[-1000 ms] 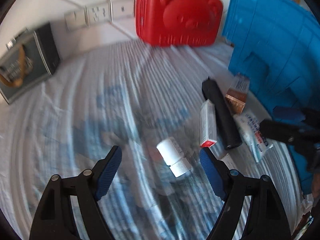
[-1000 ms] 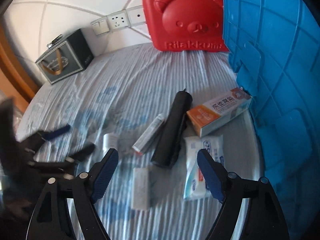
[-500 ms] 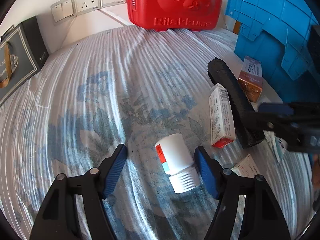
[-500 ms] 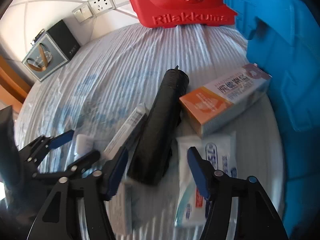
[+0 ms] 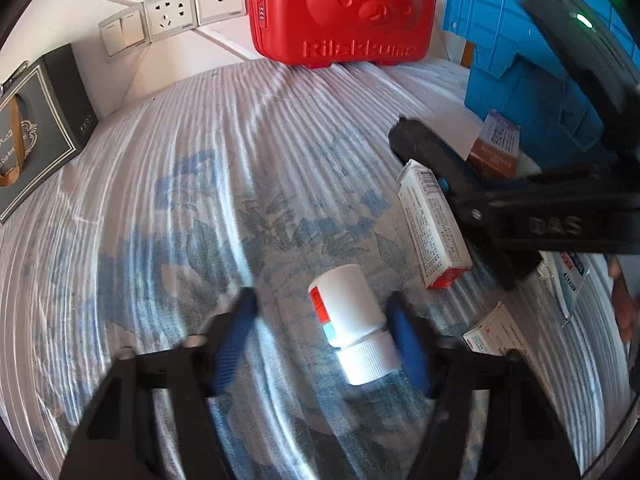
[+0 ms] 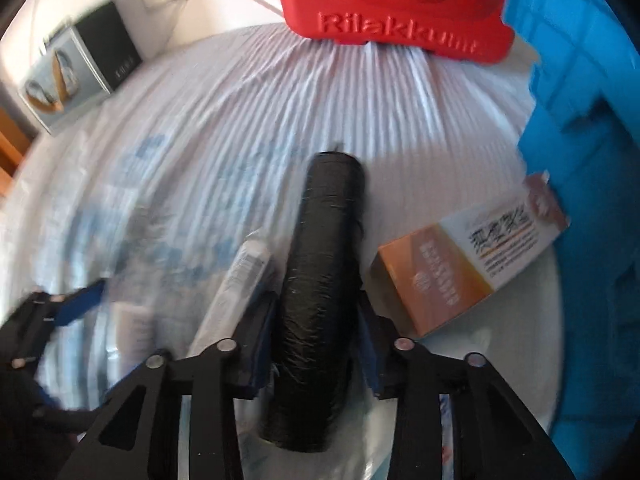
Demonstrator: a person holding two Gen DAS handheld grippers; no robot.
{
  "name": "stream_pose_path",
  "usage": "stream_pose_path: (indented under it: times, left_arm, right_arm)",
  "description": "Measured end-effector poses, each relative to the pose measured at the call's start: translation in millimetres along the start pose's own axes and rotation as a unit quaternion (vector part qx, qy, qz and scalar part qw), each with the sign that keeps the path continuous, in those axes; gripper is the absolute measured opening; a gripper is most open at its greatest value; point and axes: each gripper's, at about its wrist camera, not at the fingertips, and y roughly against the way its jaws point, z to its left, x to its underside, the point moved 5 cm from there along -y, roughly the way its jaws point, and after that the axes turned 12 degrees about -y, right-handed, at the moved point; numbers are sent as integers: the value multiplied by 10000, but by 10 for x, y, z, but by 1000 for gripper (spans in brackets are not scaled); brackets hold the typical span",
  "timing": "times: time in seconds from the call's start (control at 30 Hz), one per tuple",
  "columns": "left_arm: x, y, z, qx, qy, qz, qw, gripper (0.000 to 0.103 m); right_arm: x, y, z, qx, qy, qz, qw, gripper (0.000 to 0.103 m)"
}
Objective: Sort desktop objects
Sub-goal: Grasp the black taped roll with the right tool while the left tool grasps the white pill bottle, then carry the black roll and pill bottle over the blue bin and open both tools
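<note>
Roll (image 6: 320,280), crinkly black cylinder, seemingly plastic.

Both grippers are black plastic frames with triangular cut-outs, silver screws and blue pads on the fingers (image 6: 262,344). The right gripper (image 5: 552,220) carries embossed "DAS" lettering.

Cloth (image 5: 248,128) on desk: white, fine ribbed stripes, faded blue leaf and flower print in middle.
Pill bottle (image 5: 348,316): white, ribbed white cap, label red with light blue patch.
Roll of bags (image 6: 320,276): black, shiny, wrinkled.
Toothpaste box (image 6: 468,264) near right edge: orange fading to white, dark print.
Medicine box (image 5: 434,228): white, small black text, barcode, red end.
Case (image 5: 344,12) at far edge: red, embossed bear face.
Crate (image 6: 588,128) at right edge: blue.
Gift box (image 5: 36,132) at far left corner: black, grey front with thin white frame.
Gripper pads (image 5: 408,344): blue on black arms.
</note>
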Motion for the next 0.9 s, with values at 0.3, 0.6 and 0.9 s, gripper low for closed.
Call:
stream_pose_path:
  times: [0.3, 0.6, 0.9]
  left_arm:
    - [76, 257, 232, 185, 166, -117, 9996, 27]
    - [13, 898, 329, 89, 15, -494, 9987, 27]
    - [-499, 1890, 17, -119, -664, -1358, 9884, 27]
  right_arm:
    - [274, 508, -73, -663, -351, -159, 9971, 34]
    - [300, 1125, 125, -1246, -311, -566, 9901, 34]
    - [414, 2181, 341, -1904, -171, -1271, 9733, 34]
